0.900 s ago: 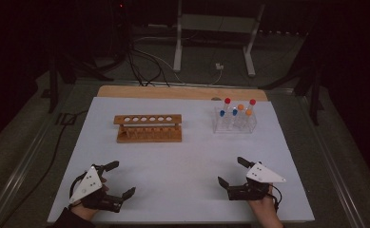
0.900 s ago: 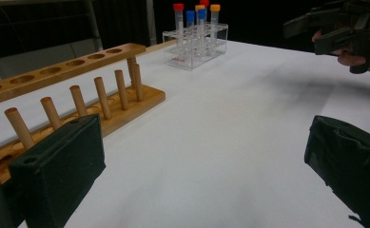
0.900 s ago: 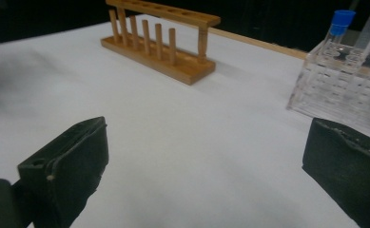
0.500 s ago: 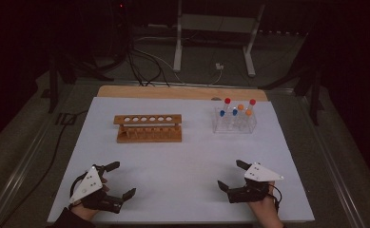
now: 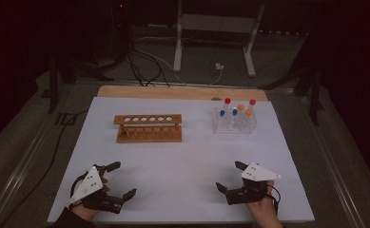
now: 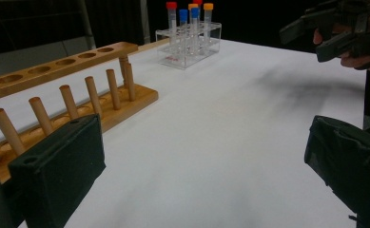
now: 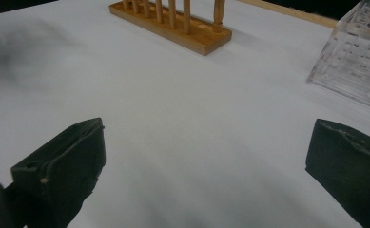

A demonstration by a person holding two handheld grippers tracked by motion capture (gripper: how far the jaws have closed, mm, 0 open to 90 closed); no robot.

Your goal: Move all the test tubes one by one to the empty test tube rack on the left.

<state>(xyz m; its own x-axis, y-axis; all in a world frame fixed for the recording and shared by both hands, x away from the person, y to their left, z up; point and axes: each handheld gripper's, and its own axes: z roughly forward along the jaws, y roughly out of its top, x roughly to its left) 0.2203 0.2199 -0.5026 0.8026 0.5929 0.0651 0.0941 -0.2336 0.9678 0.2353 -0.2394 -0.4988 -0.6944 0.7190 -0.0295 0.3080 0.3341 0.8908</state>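
Waiting at the start: both tongs, left (image 5: 121, 179) and right (image 5: 230, 175), spread wide and empty; next, reaching ahead of the right tongs to the capped tubes (image 5: 236, 112).

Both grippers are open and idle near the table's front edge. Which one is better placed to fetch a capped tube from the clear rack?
Probably the right gripper: it sits below the clear rack of capped tubes on the table's right side. The left gripper lies nearer the empty wooden rack.

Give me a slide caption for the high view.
Both open grippers, left and right, rest near the table's front edge; wooden rack and tube rack beyond.
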